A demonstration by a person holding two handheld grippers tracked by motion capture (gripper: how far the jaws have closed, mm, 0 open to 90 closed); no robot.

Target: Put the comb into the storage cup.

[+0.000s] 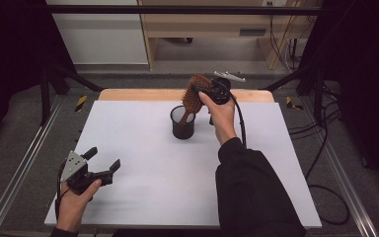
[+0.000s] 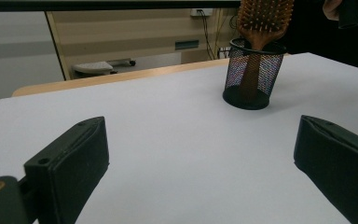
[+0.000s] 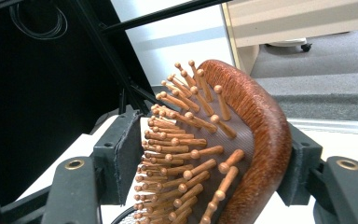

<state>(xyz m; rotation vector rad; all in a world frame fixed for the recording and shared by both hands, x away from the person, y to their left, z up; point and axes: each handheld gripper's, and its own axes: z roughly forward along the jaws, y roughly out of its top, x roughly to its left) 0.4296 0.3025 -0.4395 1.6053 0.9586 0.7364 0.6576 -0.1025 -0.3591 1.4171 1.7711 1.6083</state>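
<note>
Shows a white table (image 1: pixel 143 163) with a black mesh cup (image 1: pixel 182 123) standing upright near the far edge, a little right of the middle. Has a wooden brush (image 1: pixel 196 94) inside the cup, handle down, head sticking out over the rim and leaning slightly to the right.

Holds the right gripper (image 1: pixel 201 90) at the brush head, just above the cup, reaching in from the right side. In the right gripper view, embraces the brush (image 3: pixel 242 140) with jaws about half spread: one pad against the rounded wooden back, the other at the tips of the bristles. Cannot tell whether the pads really press on the head or only lie at it.

Keeps the left gripper (image 1: pixel 104 157) low over the near left corner of the table, well apart from the cup, pointed toward it. Spread wide, with nothing between the jaws. In the left gripper view, looks across the bare table to the cup (image 2: pixel 253 74) and the brush (image 2: pixel 263 18) far ahead.
</note>
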